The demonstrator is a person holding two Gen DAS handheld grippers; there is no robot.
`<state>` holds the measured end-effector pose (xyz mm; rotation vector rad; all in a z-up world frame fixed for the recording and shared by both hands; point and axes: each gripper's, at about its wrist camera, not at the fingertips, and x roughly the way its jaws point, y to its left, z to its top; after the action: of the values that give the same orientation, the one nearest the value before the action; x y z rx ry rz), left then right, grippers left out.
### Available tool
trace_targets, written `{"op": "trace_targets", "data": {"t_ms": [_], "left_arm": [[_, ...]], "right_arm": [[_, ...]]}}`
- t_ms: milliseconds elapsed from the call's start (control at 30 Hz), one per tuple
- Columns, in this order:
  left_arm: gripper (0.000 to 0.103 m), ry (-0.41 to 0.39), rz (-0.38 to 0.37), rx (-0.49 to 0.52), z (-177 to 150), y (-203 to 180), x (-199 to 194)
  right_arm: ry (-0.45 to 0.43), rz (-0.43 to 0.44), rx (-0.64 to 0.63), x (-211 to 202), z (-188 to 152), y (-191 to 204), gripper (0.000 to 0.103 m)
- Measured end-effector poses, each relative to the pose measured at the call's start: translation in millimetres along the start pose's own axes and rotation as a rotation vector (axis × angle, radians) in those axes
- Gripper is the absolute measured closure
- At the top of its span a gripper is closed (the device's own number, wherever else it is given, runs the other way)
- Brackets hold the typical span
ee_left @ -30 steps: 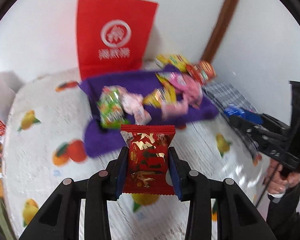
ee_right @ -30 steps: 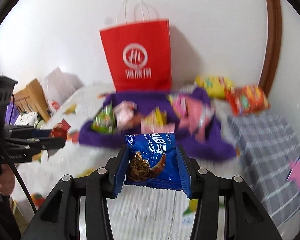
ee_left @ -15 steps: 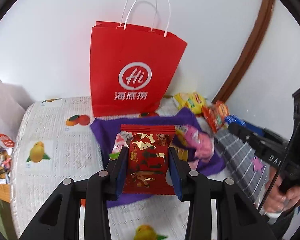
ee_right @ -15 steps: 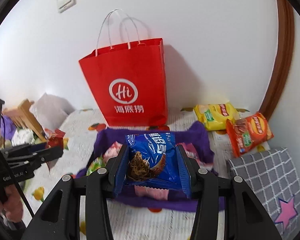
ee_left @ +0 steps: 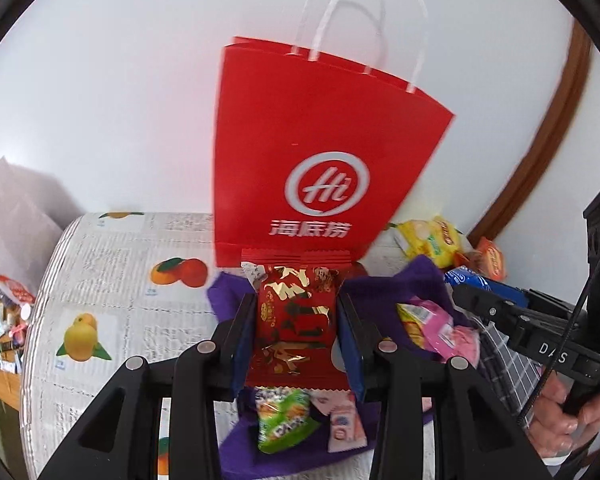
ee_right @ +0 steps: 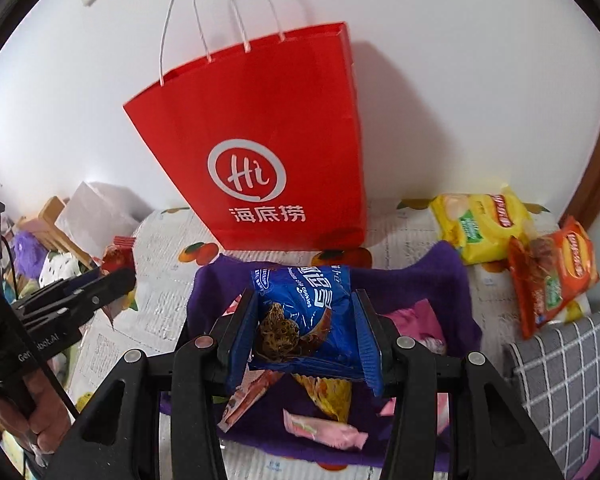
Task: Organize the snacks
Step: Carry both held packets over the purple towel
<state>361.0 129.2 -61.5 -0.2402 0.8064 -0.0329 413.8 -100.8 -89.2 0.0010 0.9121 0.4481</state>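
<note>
My left gripper (ee_left: 296, 320) is shut on a red and gold snack packet (ee_left: 294, 316), held above the purple cloth (ee_left: 384, 284). My right gripper (ee_right: 306, 320) is shut on a blue cookie packet (ee_right: 304, 312) above the same cloth (ee_right: 412, 280). A tall red paper bag (ee_left: 316, 164) with white handles stands upright against the wall just beyond the cloth; it also shows in the right wrist view (ee_right: 260, 152). Loose snacks lie on the cloth: a green packet (ee_left: 284, 424), pink packets (ee_left: 440, 328) and a pink candy (ee_right: 324, 434).
A yellow chip bag (ee_right: 480, 224) and an orange chip bag (ee_right: 548, 276) lie right of the bag. A grey checked cushion (ee_right: 560, 380) is at the right. The fruit-print tablecloth (ee_left: 112, 280) extends left, with clutter past its left edge.
Both grippers have risen and tilted up with their packets, moving closer to the red bag, which now fills the upper view. The cloth has dropped lower in both views.
</note>
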Motion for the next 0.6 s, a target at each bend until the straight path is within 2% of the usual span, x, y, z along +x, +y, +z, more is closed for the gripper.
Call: {"op": "trace_targets", "data": {"t_ms": [133,300,400,600], "left_arm": [[0.066,0.026,0.032,-0.014,0,7,13],[0.066,0.064,0.039,-0.03,-3,9,29],[0.066,0.066,0.042,-0.025,-6,6,30],[0.066,0.058,0.039,-0.02,-7,1,28]], "right_arm": [[0.073,0.058,0.001,24,-3,1,0.056],[0.151,0.055,-0.016,44,-9,3,0.057],[0.17,0.041,-0.045,49,-13,6,0.056],[0.221,0.07,-0.084,58,-22,18,0.056]]}}
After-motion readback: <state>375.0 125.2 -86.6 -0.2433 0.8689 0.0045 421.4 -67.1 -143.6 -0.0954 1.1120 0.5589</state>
